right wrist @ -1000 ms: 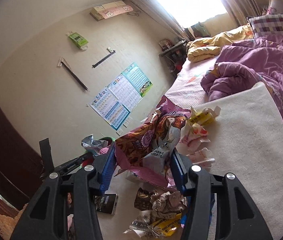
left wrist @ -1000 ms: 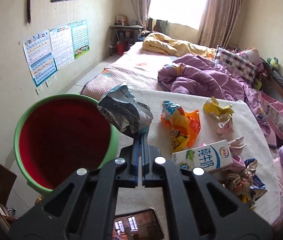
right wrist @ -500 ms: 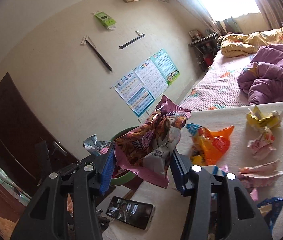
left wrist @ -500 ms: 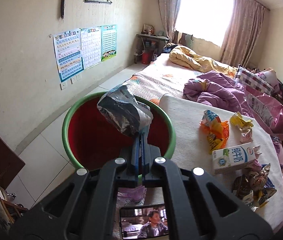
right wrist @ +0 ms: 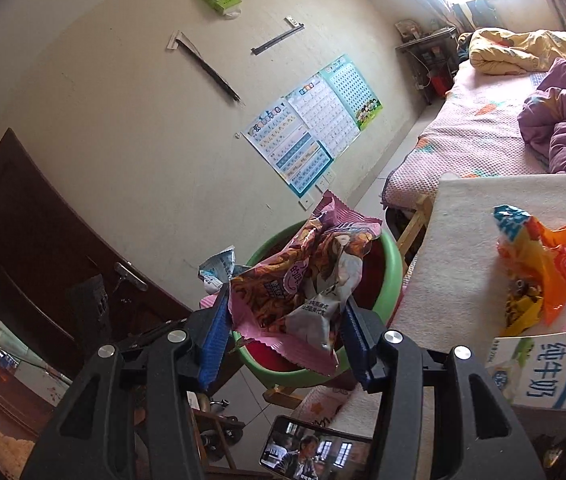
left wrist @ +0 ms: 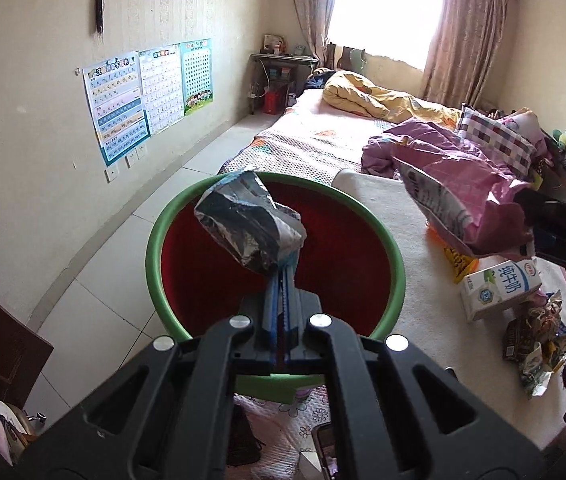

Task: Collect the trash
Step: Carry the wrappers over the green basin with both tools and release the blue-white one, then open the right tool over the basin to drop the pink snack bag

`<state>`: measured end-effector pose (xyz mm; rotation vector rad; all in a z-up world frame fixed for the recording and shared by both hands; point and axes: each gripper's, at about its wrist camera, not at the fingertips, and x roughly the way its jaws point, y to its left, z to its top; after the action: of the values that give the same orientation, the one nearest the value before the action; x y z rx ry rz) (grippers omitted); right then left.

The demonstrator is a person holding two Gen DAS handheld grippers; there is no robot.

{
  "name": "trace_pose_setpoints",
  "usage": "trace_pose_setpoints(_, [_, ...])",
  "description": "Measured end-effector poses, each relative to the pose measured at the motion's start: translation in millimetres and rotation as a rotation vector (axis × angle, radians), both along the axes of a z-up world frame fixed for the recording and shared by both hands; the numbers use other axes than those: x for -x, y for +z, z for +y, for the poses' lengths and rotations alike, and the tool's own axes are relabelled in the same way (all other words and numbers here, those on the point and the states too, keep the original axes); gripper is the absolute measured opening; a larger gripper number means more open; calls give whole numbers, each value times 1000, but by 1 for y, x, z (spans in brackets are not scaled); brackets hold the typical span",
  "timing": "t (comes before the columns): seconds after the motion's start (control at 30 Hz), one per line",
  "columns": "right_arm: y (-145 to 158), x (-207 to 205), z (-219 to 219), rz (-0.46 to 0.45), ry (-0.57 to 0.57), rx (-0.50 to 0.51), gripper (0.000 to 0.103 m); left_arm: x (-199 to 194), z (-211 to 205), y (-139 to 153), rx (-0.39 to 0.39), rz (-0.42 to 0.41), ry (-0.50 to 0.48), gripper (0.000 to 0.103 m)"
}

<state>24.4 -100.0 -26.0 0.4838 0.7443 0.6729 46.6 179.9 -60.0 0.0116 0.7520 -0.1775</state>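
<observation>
My left gripper (left wrist: 283,276) is shut on a crumpled silver wrapper (left wrist: 249,226) and holds it above the green-rimmed red basin (left wrist: 393,264). My right gripper (right wrist: 285,318) is shut on a large pink snack bag (right wrist: 303,284) and holds it over the near side of the same basin (right wrist: 389,280). The pink bag (left wrist: 455,208) also shows at the right of the left wrist view. The silver wrapper (right wrist: 217,268) peeks out left of the bag in the right wrist view.
A white-covered table (left wrist: 411,276) right of the basin carries an orange snack bag (right wrist: 539,268), a milk carton (left wrist: 499,290) and several crumpled wrappers (left wrist: 535,340). A phone (right wrist: 311,450) lies at the table's near edge. A bed with purple bedding (left wrist: 423,148) is beyond.
Both grippers moved left, away from the table and over the basin, each still holding its wrapper. The basin now lies centred under the left gripper.
</observation>
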Motion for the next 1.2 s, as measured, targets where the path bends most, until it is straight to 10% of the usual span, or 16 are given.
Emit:
trace_pose_setpoints(0.6, [-8,-22,37,52,0,21,59,-24,15,-21,-12,45,-48,2])
trace_pose_setpoints(0.73, [1,-16,20,35,-52,-15,64,-22,14,-23,-9,30,-27,32])
trace_pose_setpoints(1.2, [32,18,-52,-39,-135,78,69,-5,-4,-3,11,-63,11,47])
